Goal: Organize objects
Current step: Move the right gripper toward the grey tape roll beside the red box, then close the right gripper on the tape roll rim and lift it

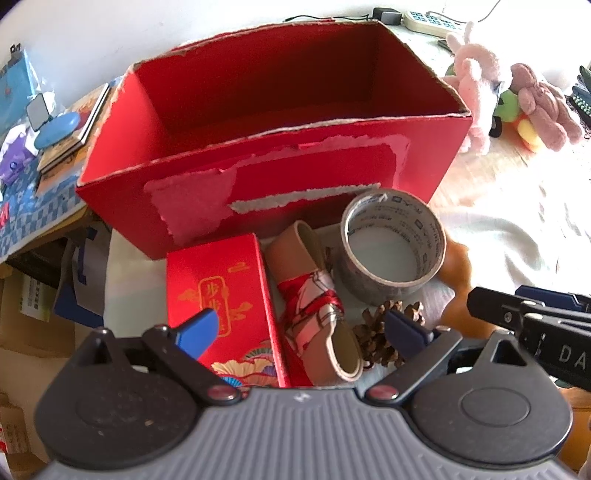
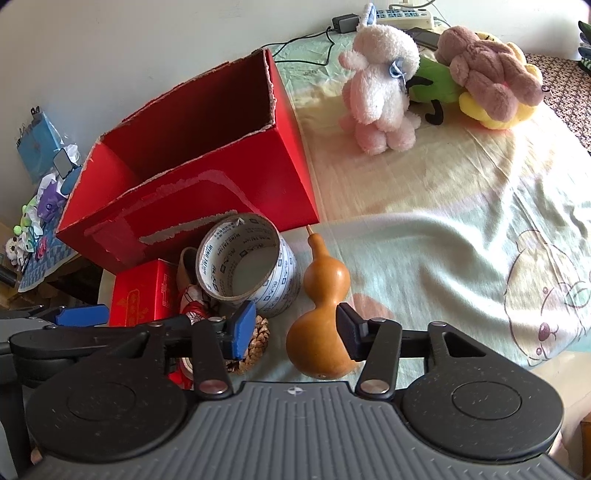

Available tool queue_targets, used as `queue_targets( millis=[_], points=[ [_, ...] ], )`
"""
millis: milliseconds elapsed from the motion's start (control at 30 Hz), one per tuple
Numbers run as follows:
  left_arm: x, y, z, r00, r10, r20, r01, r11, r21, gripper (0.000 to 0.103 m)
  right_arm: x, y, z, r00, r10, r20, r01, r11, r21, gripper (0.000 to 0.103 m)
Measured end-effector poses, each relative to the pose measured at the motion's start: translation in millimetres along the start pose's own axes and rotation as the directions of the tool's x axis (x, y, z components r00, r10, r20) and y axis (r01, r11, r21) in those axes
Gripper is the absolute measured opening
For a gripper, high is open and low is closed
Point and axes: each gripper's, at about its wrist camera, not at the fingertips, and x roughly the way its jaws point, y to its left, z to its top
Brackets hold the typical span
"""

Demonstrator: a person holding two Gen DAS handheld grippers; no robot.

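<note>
A big open red cardboard box (image 1: 258, 173) stands on the bed. In front of it lie a small red gift box (image 1: 218, 295), a rolled tan scroll (image 1: 314, 295) tied with red thread, a roll of tape (image 1: 391, 243) and a pine cone (image 1: 373, 332). My left gripper (image 1: 301, 328) is open wide above the scroll and the gift box, touching neither. A tan gourd (image 2: 321, 317) stands upright between the fingers of my right gripper (image 2: 295, 330). The right pad is at the gourd's side, the left pad stands clear of it, so the gripper is open.
Plush toys (image 2: 384, 92) sit at the back of the bed beside a power strip (image 2: 402, 14) and cables. A cluttered side table (image 1: 33, 140) stands left of the box. The patterned blanket (image 2: 461, 240) spreads to the right.
</note>
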Motion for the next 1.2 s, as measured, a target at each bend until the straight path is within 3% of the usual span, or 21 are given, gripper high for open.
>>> queue_targets(
  millis=[200, 267, 333, 467, 633, 800, 867, 1067, 1200],
  points=[
    [1.2, 1.7, 1.5, 1.000, -0.015, 0.000, 0.015, 1.000, -0.019, 0.089, 0.6, -2.2, 3.6, 1.000, 0.002, 0.008, -0.002, 1.000, 0.001, 0.047],
    [2.1, 3.0, 3.1, 1.000, -0.015, 0.001, 0.015, 1.000, -0.021, 0.080, 1.2, -3.3, 6.1, 1.000, 0.006, 0.011, -0.006, 1.000, 0.000, 0.046],
    [2.3, 5.9, 5.4, 1.000, -0.022, 0.004, 0.022, 0.999, -0.029, 0.077, 2.0, -5.7, 9.1, 1.000, 0.016, 0.019, -0.016, 1.000, 0.000, 0.044],
    [4.5, 10.0, 13.8, 0.998, -0.066, 0.002, 0.066, 0.997, -0.050, 0.073, 7.0, -7.9, 18.5, 0.998, 0.047, 0.037, -0.046, 0.999, -0.016, 0.038],
    [9.7, 7.6, 28.5, 0.983, -0.181, 0.014, 0.182, 0.980, -0.075, 0.070, 19.3, -10.7, 31.0, 0.990, 0.129, 0.061, -0.128, 0.991, -0.021, 0.030],
    [32.7, 9.5, 38.1, 0.956, -0.291, -0.041, 0.283, 0.949, -0.137, 0.052, 34.5, -11.2, 41.8, 0.985, 0.172, 0.024, -0.171, 0.985, -0.034, 0.026],
    [39.5, 11.2, 36.7, 0.955, -0.293, -0.050, 0.283, 0.947, -0.152, 0.047, 40.1, -10.2, 45.1, 0.981, 0.192, 0.004, -0.191, 0.981, -0.040, 0.021],
    [50.8, 8.5, 41.7, 0.952, -0.299, -0.058, 0.287, 0.944, -0.164, 0.029, 56.9, -5.2, 50.8, 0.978, 0.202, -0.052, -0.205, 0.977, -0.056, 0.019],
    [59.7, 9.0, 44.3, 0.958, -0.281, -0.056, 0.271, 0.951, -0.149, 0.027, 65.2, -3.0, 51.9, 0.980, 0.182, -0.078, -0.187, 0.980, -0.069, 0.016]
  ],
)
